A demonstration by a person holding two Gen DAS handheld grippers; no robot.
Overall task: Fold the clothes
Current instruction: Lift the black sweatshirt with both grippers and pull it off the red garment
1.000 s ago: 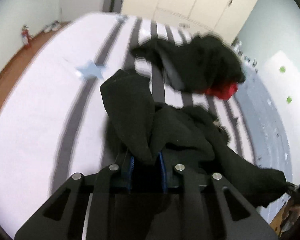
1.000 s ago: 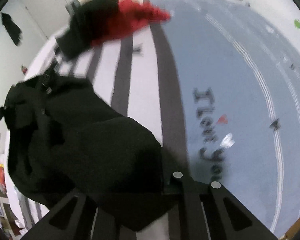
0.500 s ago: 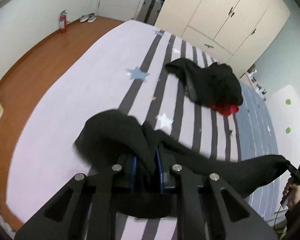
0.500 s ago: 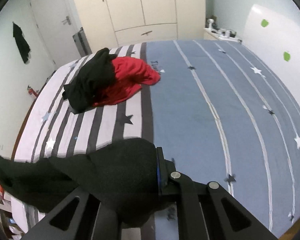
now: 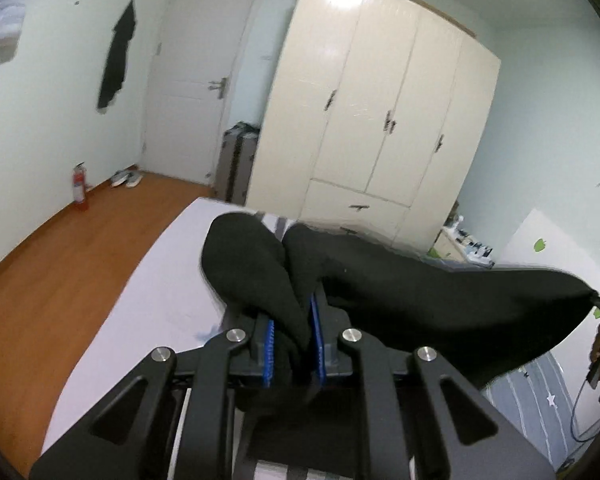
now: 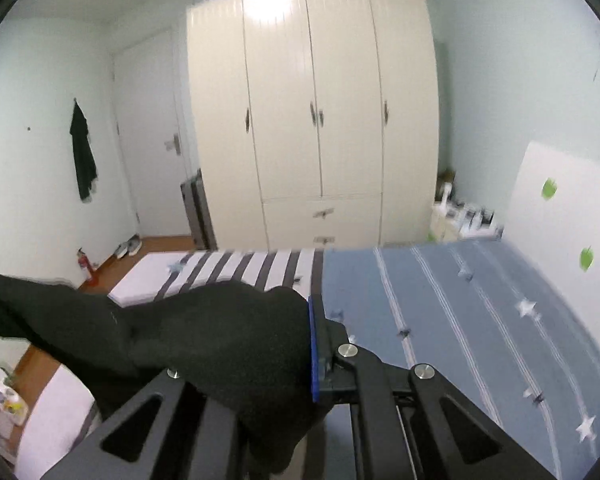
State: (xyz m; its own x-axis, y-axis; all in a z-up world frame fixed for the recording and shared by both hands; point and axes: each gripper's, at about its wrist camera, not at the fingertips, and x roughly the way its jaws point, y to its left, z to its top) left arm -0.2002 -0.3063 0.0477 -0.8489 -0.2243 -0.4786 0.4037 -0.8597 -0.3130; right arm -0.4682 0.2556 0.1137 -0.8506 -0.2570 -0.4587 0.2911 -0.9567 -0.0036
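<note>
Bed mostly hidden behind black garment; L/R hand-held grippers clamp it.

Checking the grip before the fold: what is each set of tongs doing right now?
Left tongs: closed on the black garment.
Right tongs: closed on the same black garment, which drapes over one finger.

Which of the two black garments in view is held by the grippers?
The black garment stretched between the left gripper and the right gripper, above the bed. The other dark garment hangs on the wall beside the door, untouched.
</note>
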